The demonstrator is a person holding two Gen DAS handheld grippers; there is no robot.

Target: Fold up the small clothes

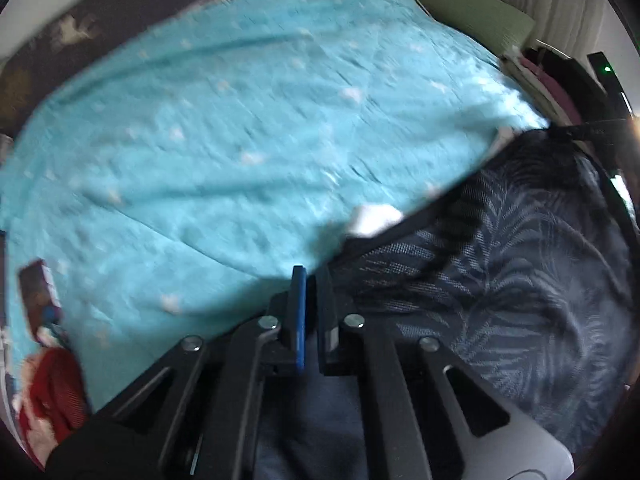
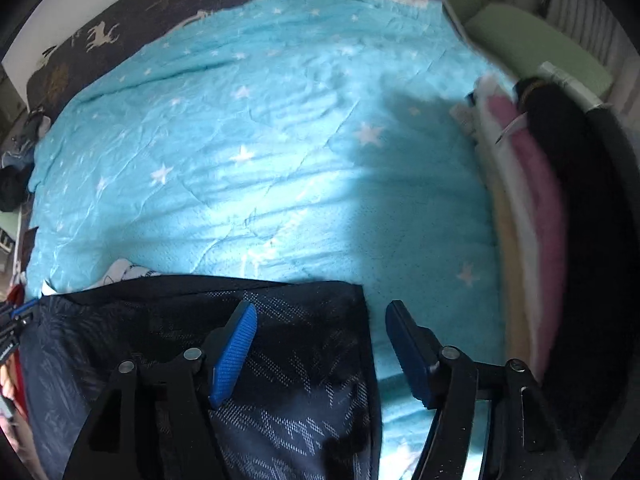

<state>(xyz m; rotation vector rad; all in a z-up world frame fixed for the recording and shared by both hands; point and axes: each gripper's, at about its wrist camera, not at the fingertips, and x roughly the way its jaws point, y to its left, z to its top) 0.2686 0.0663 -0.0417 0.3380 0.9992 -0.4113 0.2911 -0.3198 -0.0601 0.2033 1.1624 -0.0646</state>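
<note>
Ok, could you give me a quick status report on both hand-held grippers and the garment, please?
Left hand-held gripper shut on dark patterned garment. Right hand-held gripper open, straddling its edge. Garment flat on turquoise star blanket. Folded clothes stack off to the right.

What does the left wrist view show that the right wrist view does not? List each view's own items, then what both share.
Only the left wrist view: the left gripper, closed on the edge of the dark navy leaf-patterned garment, and a red fabric item at lower left.

Only the right wrist view: the right gripper, open over the garment's corner, a white deer print on the dark cover, and a pink folded cloth in a stack.

Both: the turquoise star-print blanket, the garment and a pale green cushion.
</note>
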